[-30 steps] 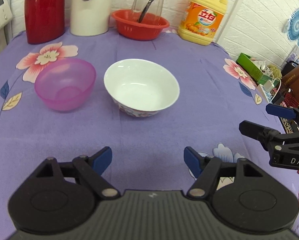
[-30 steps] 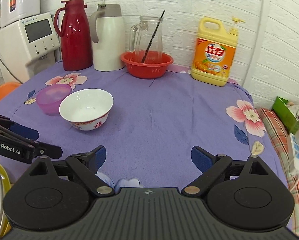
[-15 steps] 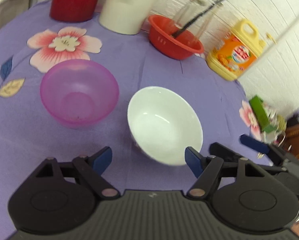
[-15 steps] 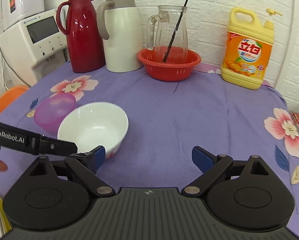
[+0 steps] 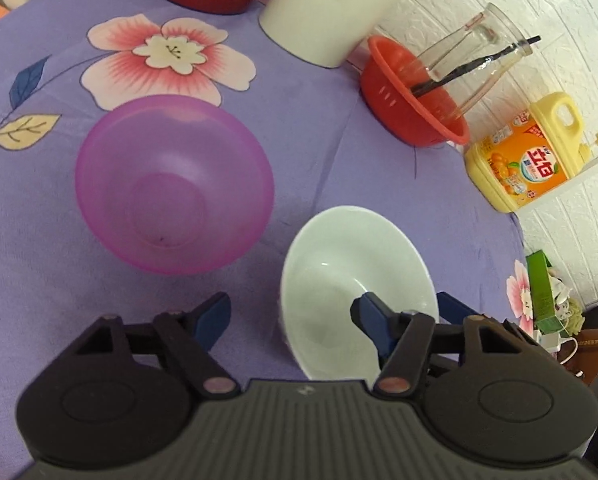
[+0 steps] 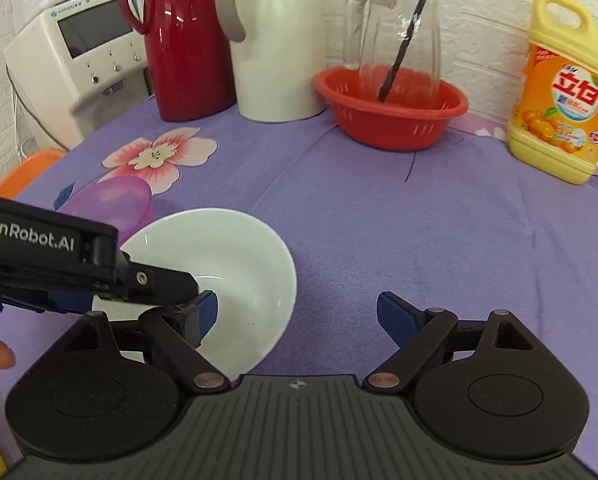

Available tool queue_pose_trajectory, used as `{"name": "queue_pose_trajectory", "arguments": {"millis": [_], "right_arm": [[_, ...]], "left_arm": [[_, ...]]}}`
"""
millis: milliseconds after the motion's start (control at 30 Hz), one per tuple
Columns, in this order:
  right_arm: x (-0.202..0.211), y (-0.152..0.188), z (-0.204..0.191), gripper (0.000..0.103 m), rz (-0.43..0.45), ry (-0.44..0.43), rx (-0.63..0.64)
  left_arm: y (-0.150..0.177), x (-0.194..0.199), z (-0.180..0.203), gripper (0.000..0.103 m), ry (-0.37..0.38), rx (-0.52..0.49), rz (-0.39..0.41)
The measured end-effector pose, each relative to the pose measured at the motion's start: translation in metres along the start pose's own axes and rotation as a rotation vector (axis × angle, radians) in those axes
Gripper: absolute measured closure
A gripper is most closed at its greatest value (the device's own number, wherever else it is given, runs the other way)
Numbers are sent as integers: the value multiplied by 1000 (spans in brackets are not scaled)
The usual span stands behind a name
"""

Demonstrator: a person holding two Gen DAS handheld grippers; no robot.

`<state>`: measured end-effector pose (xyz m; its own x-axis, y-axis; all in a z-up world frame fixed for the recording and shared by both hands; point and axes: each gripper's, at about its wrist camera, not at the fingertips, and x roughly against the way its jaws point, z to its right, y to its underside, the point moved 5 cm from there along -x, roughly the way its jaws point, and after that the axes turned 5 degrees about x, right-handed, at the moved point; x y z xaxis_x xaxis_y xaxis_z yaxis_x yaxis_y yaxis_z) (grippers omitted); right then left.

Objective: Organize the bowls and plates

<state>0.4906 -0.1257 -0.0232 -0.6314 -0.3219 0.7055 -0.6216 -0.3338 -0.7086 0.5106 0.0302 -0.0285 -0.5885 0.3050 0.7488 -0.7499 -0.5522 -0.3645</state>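
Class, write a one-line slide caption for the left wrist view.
Left claw closing astride the white bowl's rim, pink bowl beside it on the floral tablecloth.

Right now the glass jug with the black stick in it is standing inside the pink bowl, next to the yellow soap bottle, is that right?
Not quite. The glass jug with the black stick stands inside the red basket, not the pink bowl, which sits empty nearer the white bowl. The right wrist view shows this. The yellow soap bottle is indeed next to it.
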Motion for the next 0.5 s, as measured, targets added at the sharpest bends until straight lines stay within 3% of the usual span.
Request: {"name": "queue_pose_trajectory", "arguments": {"millis": [133, 200, 300, 367, 500], "right_arm": [[-9, -1, -5, 0, -10, -15, 13], [-12, 1, -7, 0, -10, -42, 6], [-9, -1, -13, 40, -16, -97, -23], [-6, -1, -20, 44, -10, -66, 18], [6, 4, -23, 45, -11, -41, 23]], "left_arm": [[-2, -2, 0, 52, 15, -2, 8], [-2, -4, 0, 63, 33, -5, 8], [-1, -5, 0, 71, 66, 5, 8], [1, -3, 5, 76, 73, -21, 5], [10, 5, 12, 77, 67, -61, -5]]}}
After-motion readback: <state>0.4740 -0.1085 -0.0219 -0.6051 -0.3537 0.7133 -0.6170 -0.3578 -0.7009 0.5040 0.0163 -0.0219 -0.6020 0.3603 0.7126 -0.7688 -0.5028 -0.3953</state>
